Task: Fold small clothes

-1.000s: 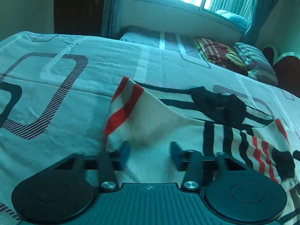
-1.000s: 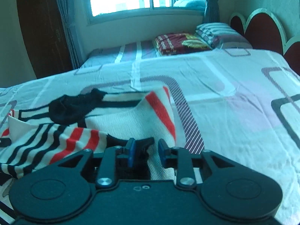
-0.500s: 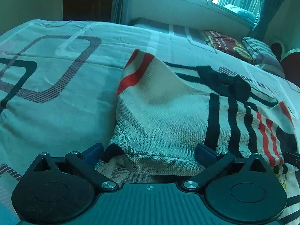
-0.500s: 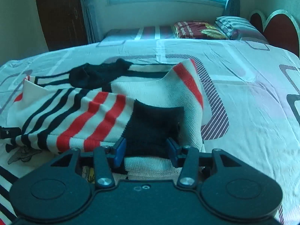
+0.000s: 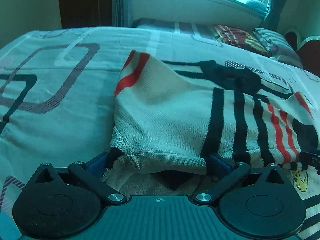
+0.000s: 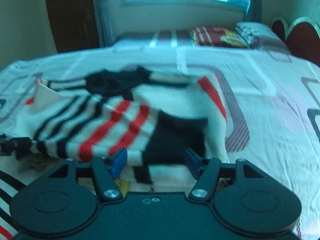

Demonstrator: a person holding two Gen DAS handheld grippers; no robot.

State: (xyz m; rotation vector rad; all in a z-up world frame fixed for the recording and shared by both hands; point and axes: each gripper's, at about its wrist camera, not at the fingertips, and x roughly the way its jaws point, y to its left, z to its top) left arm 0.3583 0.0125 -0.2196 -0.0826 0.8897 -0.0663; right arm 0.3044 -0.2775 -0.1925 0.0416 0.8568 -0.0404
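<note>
Both my grippers have just been opening and have dropped toward the bed since the earlier frames, letting the folded-over edge settle. My left gripper (image 5: pixel 161 161) stands spread wide, its pads clear of the striped knit sweater (image 5: pixel 170 118) whose hem lies between them. My right gripper (image 6: pixel 155 163) is parted too, the black patch between its pads, unpinched. Beyond, the sweater lies doubled on the bedsheet (image 5: pixel 60 110). I judge this fold released; next I must back off and regrip for another fold.
</note>
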